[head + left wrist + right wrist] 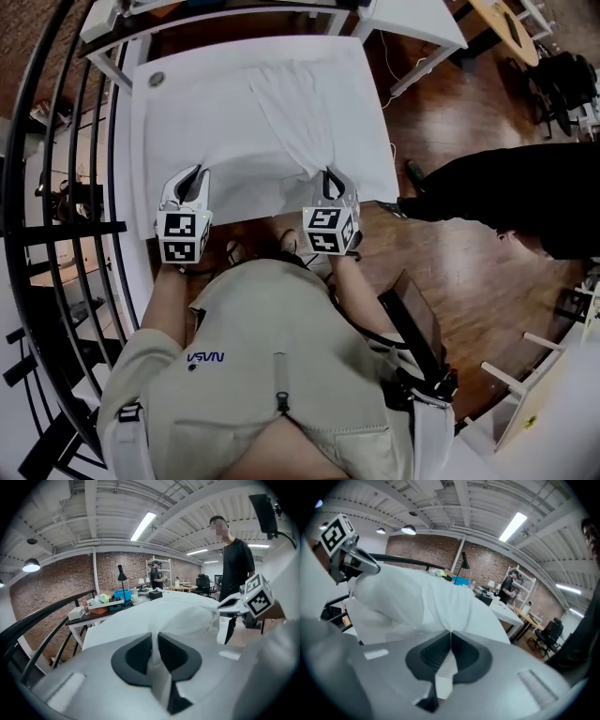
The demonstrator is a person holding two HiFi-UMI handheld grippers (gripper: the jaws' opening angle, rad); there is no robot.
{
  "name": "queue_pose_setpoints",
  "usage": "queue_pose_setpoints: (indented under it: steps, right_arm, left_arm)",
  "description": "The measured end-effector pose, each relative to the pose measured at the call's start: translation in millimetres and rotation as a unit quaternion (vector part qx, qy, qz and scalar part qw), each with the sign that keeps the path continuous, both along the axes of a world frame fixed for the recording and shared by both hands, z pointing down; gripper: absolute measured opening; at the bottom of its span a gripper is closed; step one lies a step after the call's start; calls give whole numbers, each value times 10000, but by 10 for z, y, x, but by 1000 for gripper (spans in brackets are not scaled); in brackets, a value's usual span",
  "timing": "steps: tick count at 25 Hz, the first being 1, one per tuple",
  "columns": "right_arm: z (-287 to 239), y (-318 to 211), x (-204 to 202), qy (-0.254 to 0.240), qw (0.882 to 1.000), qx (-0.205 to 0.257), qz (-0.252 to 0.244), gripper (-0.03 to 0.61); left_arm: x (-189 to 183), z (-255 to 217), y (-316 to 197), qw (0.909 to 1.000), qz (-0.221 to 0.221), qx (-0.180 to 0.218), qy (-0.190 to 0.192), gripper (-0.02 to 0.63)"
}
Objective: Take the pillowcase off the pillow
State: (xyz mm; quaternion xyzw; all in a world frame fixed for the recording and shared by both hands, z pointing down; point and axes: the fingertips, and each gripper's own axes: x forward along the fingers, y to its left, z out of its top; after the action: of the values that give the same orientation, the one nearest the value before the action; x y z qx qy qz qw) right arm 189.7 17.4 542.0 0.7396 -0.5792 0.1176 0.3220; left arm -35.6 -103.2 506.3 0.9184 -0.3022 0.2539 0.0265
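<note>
Now left gripper [193, 174] and right gripper [330, 178] each have jaws clamped on the white pillowcase [272, 112]

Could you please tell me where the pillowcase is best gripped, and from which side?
Grip the pillowcase by its near edge, coming from the person's side of the table: the cloth there seems loose, in thin folds a claw can pinch. The left claw and right claw are each shut on that edge, set well apart.
</note>
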Motion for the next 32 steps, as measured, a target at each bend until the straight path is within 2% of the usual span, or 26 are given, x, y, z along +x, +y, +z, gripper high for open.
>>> queue_pose_setpoints:
  steps: [4,6,10,15,17,19,21,22,27,32]
  right_arm:
    - [364,60,3,-224,9989,-414,83,11]
    - [427,88,-15,-347,9984,-455,31,11]
    - [417,107,-47,-785,9960,-424,-108,19]
    - [189,171,-251,-1501,9867,-260,-560,80]
    - [9,220,-315,-1704,9824,-86,-760,83]
    - [-240,219,-297,-1798,9793,218,-901,84]
    - [-451,170,-212,-1822,9767,510,-1013,83]
    - [-537,131,-164,-1831,9752,632,-1067,83]
    - [-835,-71,49,-1807,9698,1045,-1263,84]
    - [-1023,-307,159,-1727,9683,1240,-1308,84]
  left_arm:
    - [-37,396,177,9987,-38,-499,-25,44]
    - [-28,507,234,9984,-46,-568,-15,49]
    - [45,510,276,9989,-48,-458,13,70]
    - [10,196,351,9997,-86,-236,34,115]
    - [-2,0,424,9996,-142,-172,188,110]
    - [41,-253,421,9989,-244,59,405,49]
    - [141,-426,385,9982,-219,206,513,53]
    - [207,-472,363,9983,-164,216,523,64]
    - [559,-594,224,9988,52,122,467,203]
    - [774,-653,-33,9991,189,176,350,243]
